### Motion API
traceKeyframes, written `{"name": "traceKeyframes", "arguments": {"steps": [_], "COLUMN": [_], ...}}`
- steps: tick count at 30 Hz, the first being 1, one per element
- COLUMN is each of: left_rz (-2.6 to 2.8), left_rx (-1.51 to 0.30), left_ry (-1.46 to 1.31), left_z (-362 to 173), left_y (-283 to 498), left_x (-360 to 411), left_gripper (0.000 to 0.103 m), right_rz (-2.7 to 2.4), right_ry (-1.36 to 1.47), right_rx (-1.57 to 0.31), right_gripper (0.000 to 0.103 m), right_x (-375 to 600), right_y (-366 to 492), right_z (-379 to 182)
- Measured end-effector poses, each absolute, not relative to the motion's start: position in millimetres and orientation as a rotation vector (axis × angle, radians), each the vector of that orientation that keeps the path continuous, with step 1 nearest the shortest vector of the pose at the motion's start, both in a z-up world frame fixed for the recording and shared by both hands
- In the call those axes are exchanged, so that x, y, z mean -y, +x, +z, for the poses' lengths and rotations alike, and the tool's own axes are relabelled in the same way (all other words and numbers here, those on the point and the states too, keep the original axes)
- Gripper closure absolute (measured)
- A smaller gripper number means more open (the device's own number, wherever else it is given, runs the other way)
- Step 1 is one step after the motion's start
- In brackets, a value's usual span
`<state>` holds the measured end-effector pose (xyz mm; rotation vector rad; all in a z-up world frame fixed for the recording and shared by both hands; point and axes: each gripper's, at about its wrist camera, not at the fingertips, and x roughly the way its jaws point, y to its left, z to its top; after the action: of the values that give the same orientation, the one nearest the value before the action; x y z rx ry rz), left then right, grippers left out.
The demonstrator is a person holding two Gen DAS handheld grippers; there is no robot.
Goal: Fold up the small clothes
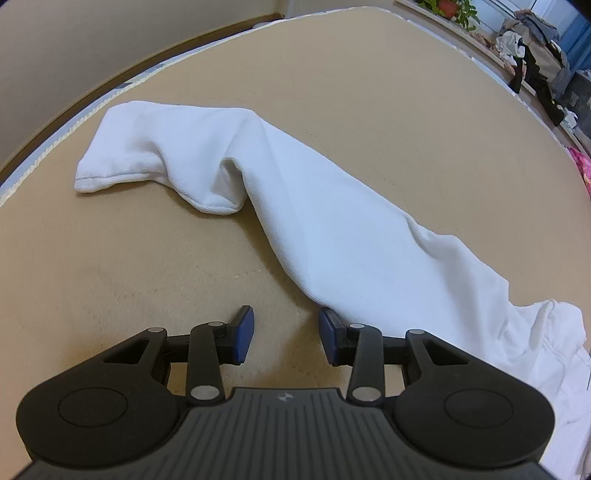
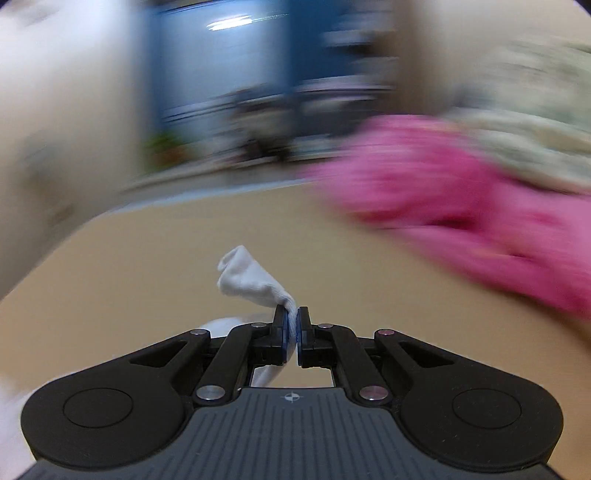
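Observation:
A white garment [image 1: 325, 206] lies stretched across the tan bed surface [image 1: 129, 266], one end folded over at the far left, the other end bunched at the lower right. My left gripper [image 1: 286, 334] is open and empty, low over the bed, its right pad just touching the garment's near edge. My right gripper [image 2: 292, 330] is shut on a corner of the white garment [image 2: 247, 282], which sticks up past the fingertips. The right wrist view is motion-blurred.
A pink cloth [image 2: 480, 206] and a pale patterned cloth [image 2: 535, 140] lie on the bed at the right. A pile of dark and light clothes [image 1: 532, 55] and a potted plant [image 1: 448, 7] sit along the far window ledge. The bed edge [image 1: 74, 122] curves at the left.

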<state>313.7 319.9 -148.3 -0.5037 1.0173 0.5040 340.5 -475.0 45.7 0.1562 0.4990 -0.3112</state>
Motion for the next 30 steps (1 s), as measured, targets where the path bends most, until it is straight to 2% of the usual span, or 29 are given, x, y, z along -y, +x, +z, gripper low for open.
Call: {"name": "traceKeyframes", "arguments": {"steps": [2,5,9,12,14,16,19,22,28,29,30], "left_rz": [0.503,0.488,0.483,0.539,0.600,0.680,0.751,0.694,0.634,0.627,0.637], "left_rx": [-1.014,-1.008,-0.977,-0.913,-0.862,-0.804,-0.703,-0.621,-0.538,-0.527,-0.535], "left_ry": [-0.508,-0.537,-0.626,-0.676,-0.778,-0.917,-1.150,-1.329,-1.323,-1.310,-1.264], "left_z": [-148.1,-147.4,-142.4,-135.0,-134.2,-138.0,-153.7,-170.8,-181.7,-183.2,-182.5], "left_y": [312.4,309.1,301.4,287.3,270.5,247.7,211.5,198.3,219.4,222.2,226.2], "left_x": [-319.6,-325.1,-342.0,-368.7,-399.8,-433.7,-477.5,-492.7,-494.6,-497.3,-498.8], "left_gripper": [0.058,0.058,0.057,0.056,0.052,0.052,0.052,0.052,0.050,0.065,0.094], "right_rz": [-0.731,-0.940,-0.692,-0.403,-0.192,-0.012,0.134,0.106,0.129,0.134,0.136], "right_ry": [0.230,0.472,0.447,0.539,0.587,0.586,0.418,0.240,0.250,0.235,0.221], "right_rx": [-0.599,-0.538,-0.561,-0.621,-0.695,-0.783,-0.953,-1.032,-0.968,-0.959,-0.950], "right_gripper": [0.091,0.091,0.091,0.090,0.080,0.075,0.074,0.073,0.073,0.073,0.073], "right_x": [560.9,606.5,545.2,473.4,423.7,380.3,327.9,308.1,317.1,313.7,313.1], "right_y": [332.0,289.7,276.5,269.5,268.1,263.1,254.7,240.6,227.6,228.8,230.3], "right_z": [24.8,3.1,-26.9,-39.6,-47.2,-54.4,-70.8,-95.5,-96.1,-99.2,-100.9]}}
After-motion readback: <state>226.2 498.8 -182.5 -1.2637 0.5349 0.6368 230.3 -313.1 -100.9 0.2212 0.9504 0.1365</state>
